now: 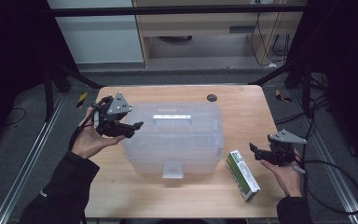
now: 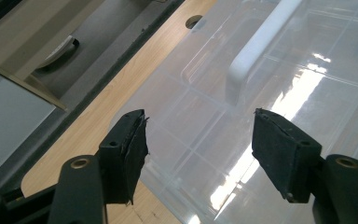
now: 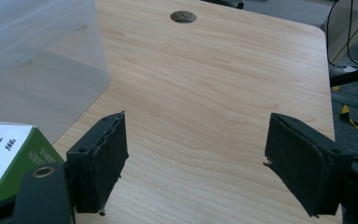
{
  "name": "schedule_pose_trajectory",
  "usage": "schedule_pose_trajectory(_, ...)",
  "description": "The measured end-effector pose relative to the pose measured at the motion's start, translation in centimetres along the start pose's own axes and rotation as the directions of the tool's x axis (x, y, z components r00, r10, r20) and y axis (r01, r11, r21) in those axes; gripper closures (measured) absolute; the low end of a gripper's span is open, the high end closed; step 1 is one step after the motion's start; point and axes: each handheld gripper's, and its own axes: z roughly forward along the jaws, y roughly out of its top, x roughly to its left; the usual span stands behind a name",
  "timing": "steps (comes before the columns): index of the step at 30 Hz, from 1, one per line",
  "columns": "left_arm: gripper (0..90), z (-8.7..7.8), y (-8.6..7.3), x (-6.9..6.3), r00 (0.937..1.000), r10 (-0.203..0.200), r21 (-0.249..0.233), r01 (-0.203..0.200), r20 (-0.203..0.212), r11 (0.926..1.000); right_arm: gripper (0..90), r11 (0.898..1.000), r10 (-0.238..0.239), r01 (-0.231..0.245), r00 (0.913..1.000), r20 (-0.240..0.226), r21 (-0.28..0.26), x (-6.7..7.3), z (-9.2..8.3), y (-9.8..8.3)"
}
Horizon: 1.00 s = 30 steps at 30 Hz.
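hovering left claw released over clear bin; right claw released, green box cut off.

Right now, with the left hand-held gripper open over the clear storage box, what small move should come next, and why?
Probably ease the left hand-held gripper toward the white handle on the box lid. Its jaws stand open with nothing between them, the lid looks shut, and the green and white carton still lies outside on the table.

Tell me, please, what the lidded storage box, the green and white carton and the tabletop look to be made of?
The storage box looks like translucent plastic, glossy: light glares off its lid and the table shows through its wall. The carton seems printed cardboard, with sharp folded edges and a smooth finish. The tabletop shows pale wood grain, matte; solid wood or laminate cannot be told.
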Motion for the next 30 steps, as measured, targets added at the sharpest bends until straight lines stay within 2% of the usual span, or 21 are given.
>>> schedule_pose_trajectory(4,34.8,0.0,0.4,-0.3,0.9996,0.027,0.008,-0.027,0.006,0.9996,21.2,1.000,-0.001,0.001,1.0000,0.001,0.002,0.0,0.0,0.0)
schedule_pose_trajectory(5,34.8,0.2,0.6,-0.1,0.9976,0.068,-0.015,-0.067,0.013,0.9976,21.2,1.000,-0.002,0.002,1.0000,0.002,0.002,-0.1,0.0,0.0)
schedule_pose_trajectory(6,34.8,0.0,0.7,-0.3,0.9990,0.043,0.015,-0.043,0.009,0.9989,21.2,1.000,-0.001,0.001,1.0000,0.003,0.003,-0.1,0.0,-0.1)
schedule_pose_trajectory(7,34.8,0.0,0.8,-0.4,0.9987,0.050,0.019,-0.050,0.011,0.9986,21.2,1.000,-0.001,0.001,1.0000,0.003,0.004,-0.1,0.0,-0.1)
schedule_pose_trajectory(8,34.8,0.2,1.0,-0.2,0.9961,0.087,0.007,-0.087,0.011,0.9962,21.2,1.000,-0.002,0.002,1.0000,0.003,0.005,-0.1,0.1,-0.1)
schedule_pose_trajectory(9,34.8,0.1,1.1,-0.5,0.9977,0.067,0.029,-0.067,0.013,0.9973,21.2,1.000,-0.003,0.003,1.0000,0.004,0.005,-0.1,0.1,-0.1)
schedule_pose_trajectory(12,34.8,0.2,1.5,-0.6,0.9939,0.110,0.036,-0.110,0.011,0.9932,21.2,1.000,-0.003,0.003,1.0000,0.004,0.005,-0.1,0.1,-0.1)
schedule_pose_trajectory(13,34.9,0.2,1.6,-0.9,0.9945,0.103,0.051,-0.104,0.015,0.9933,21.3,1.000,-0.003,0.003,1.0000,0.004,0.005,-0.1,0.1,-0.1)
schedule_pose_trajectory(18,36.1,0.3,2.1,-1.2,0.9896,0.143,0.056,-0.144,0.015,0.9880,21.3,1.000,0.000,0.000,1.0000,0.006,0.008,-0.1,0.0,-0.1)
schedule_pose_trajectory(21,36.3,0.3,2.3,-1.3,0.9844,0.174,0.067,-0.175,0.027,0.9822,21.3,1.000,-0.001,0.001,1.0000,0.006,0.007,-0.2,0.0,-0.1)
schedule_pose_trajectory(30,37.6,0.7,3.0,-1.6,0.9709,0.232,0.090,-0.237,0.060,0.9674,21.3,1.000,0.000,0.000,1.0000,0.003,0.012,-0.2,0.0,-0.1)
